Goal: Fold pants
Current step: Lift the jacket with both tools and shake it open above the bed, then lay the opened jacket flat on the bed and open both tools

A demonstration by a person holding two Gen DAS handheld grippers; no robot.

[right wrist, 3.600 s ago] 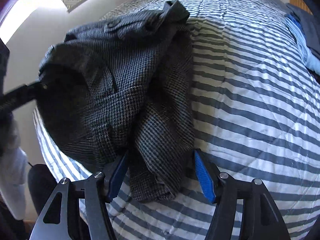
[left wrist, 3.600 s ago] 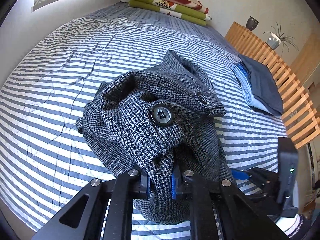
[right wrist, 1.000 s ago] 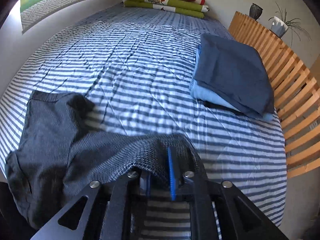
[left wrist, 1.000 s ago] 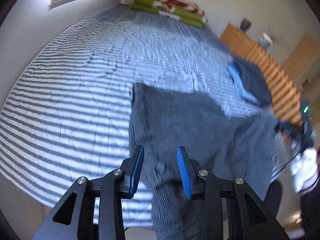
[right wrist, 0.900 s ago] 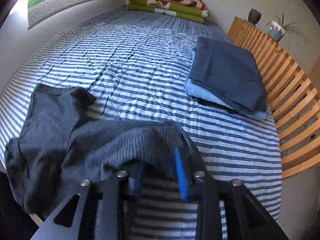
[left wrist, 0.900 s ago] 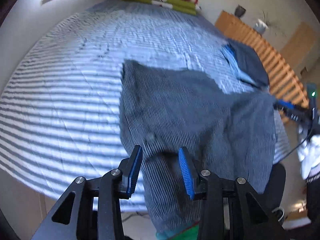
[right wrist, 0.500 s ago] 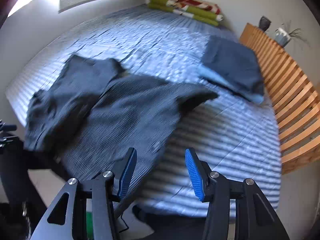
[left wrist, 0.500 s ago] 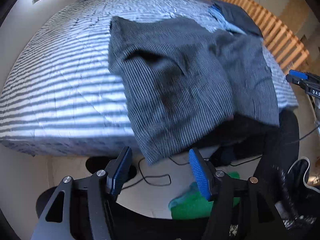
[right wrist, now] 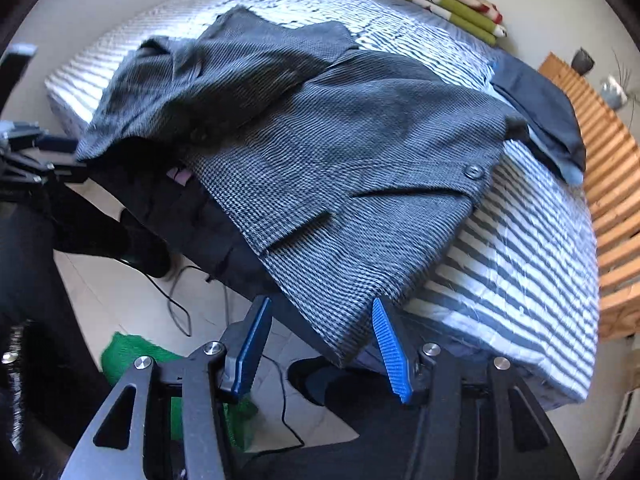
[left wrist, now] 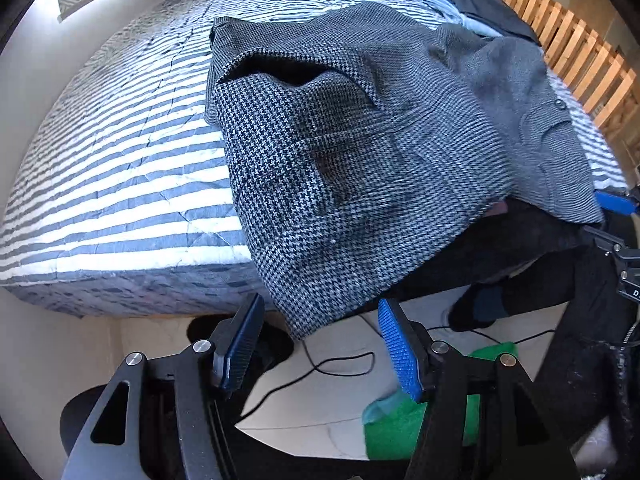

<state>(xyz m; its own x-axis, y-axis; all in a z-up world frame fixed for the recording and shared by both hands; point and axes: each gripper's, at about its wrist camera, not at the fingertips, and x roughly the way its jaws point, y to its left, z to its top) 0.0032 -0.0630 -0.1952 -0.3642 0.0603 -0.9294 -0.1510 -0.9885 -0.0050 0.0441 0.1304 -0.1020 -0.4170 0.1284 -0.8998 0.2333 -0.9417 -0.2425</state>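
Under pants (left wrist: 360, 168), bed (left wrist: 120, 184) edge hidden

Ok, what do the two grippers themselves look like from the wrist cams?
Both look alike. The left gripper and right gripper have matte black angular frames with triangular cut-outs and silver round bolt heads. Their fingers carry flat, ribbed bright blue pads. No cables or printed markings show on them up close.
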